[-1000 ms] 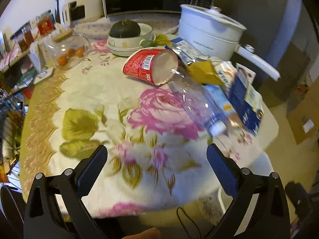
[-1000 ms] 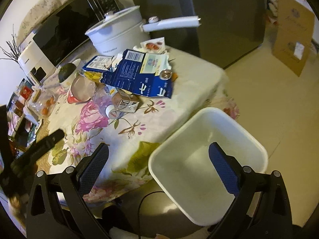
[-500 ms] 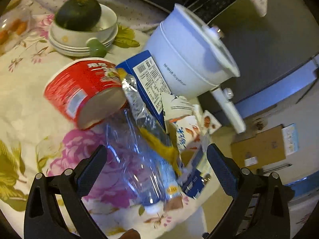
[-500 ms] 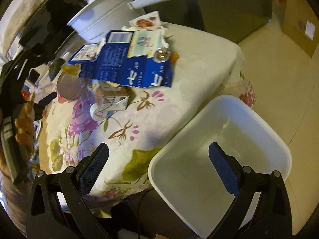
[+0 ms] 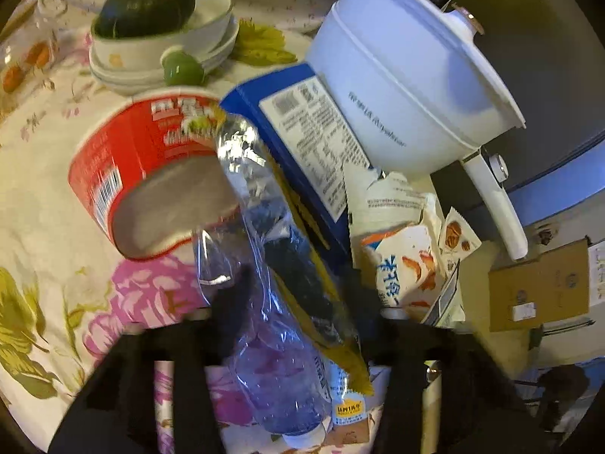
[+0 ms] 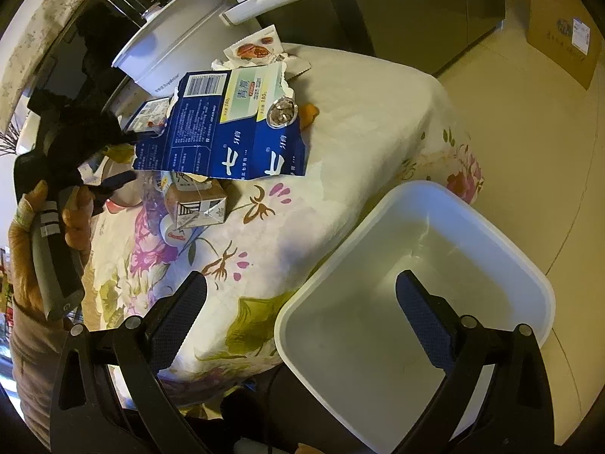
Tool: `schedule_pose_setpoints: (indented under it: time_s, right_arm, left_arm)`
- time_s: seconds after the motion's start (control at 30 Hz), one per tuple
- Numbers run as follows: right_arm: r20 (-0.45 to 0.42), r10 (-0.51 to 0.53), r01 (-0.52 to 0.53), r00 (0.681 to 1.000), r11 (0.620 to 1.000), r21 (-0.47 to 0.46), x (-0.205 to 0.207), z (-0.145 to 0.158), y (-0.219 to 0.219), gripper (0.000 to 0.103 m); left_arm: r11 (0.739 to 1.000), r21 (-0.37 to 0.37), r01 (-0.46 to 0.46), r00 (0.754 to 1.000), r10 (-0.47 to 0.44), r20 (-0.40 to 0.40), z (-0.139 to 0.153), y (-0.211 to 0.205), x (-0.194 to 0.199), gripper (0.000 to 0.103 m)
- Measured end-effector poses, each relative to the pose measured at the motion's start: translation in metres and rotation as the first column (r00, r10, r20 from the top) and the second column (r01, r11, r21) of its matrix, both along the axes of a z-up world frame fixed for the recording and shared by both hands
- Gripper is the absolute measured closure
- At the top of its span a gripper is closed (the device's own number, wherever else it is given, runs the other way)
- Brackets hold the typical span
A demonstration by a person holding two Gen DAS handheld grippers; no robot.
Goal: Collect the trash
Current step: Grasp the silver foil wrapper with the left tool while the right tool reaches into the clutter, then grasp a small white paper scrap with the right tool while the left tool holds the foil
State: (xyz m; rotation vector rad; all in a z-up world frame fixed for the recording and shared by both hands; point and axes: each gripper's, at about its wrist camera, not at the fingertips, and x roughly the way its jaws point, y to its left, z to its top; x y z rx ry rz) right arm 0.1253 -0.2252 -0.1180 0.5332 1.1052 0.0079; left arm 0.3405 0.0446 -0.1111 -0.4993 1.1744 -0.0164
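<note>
Floral tablecloth (image 6: pixel 340 121) edge beside white bin (image 6: pixel 416 302), right hand-held gripper (image 6: pixel 298 314) released, left hand-held gripper (image 5: pixel 298 310) closing around clear bottle (image 5: pixel 272 333).

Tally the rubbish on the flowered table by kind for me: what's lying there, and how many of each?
Clear plastic bottle: 1
Red paper cup, on its side: 1
Flattened blue cartons: 2
Small brown drink carton: 1
Snack wrappers: 2
Total: 7 that I can tell apart; the pile may hide more.
</note>
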Motion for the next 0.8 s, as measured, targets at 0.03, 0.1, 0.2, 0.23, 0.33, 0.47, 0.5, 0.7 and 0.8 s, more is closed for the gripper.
schedule_pose_setpoints:
  time_s: [0.03,0.1,0.2,0.23,0.33,0.47,0.5,0.7,0.8]
  right_arm:
    - [0.002,-0.001,0.001,1.000,1.000,-0.002,0.001,0.000,0.000,0.007]
    - [0.002,-0.004,0.004,1.000,1.000,-0.001,0.001,-0.002,-0.001,0.007]
    - [-0.003,-0.021,0.021,1.000,1.000,0.022,0.004,-0.005,-0.005,0.007]
    - [-0.004,-0.027,0.027,1.000,0.999,0.031,0.006,-0.005,-0.007,0.007]
    - [0.002,-0.033,0.033,0.999,0.997,0.068,0.016,-0.001,-0.011,0.007]
    - [0.066,-0.042,0.032,0.997,0.989,0.148,0.049,0.010,-0.022,0.007]
    - [0.082,-0.046,0.032,0.996,0.986,0.165,0.059,0.012,-0.026,0.007]
    - [0.243,0.004,-0.038,0.970,0.990,0.133,0.151,0.034,-0.045,0.008]
    - [0.282,0.030,-0.057,0.959,0.994,0.089,0.193,0.039,-0.047,0.011]
  left_arm:
    - [1.000,-0.018,-0.006,1.000,0.005,-0.003,-0.002,0.003,-0.003,0.081]
    - [0.999,-0.041,-0.010,1.000,0.011,0.018,0.000,0.009,-0.011,0.095]
    - [0.998,-0.054,0.010,0.996,-0.005,0.089,0.013,0.014,-0.028,0.098]
    - [0.998,-0.063,0.024,0.993,-0.017,0.116,0.019,0.016,-0.036,0.098]
    - [0.991,-0.114,0.067,0.983,-0.046,0.176,0.035,0.023,-0.058,0.098]
    - [0.974,-0.193,0.121,0.962,-0.068,0.264,0.057,0.035,-0.092,0.098]
    - [0.967,-0.213,0.142,0.956,-0.078,0.283,0.061,0.037,-0.099,0.098]
    - [0.941,-0.222,0.255,0.914,-0.160,0.374,0.061,0.038,-0.127,0.098]
    - [0.933,-0.215,0.288,0.906,-0.193,0.376,0.052,0.034,-0.125,0.098]
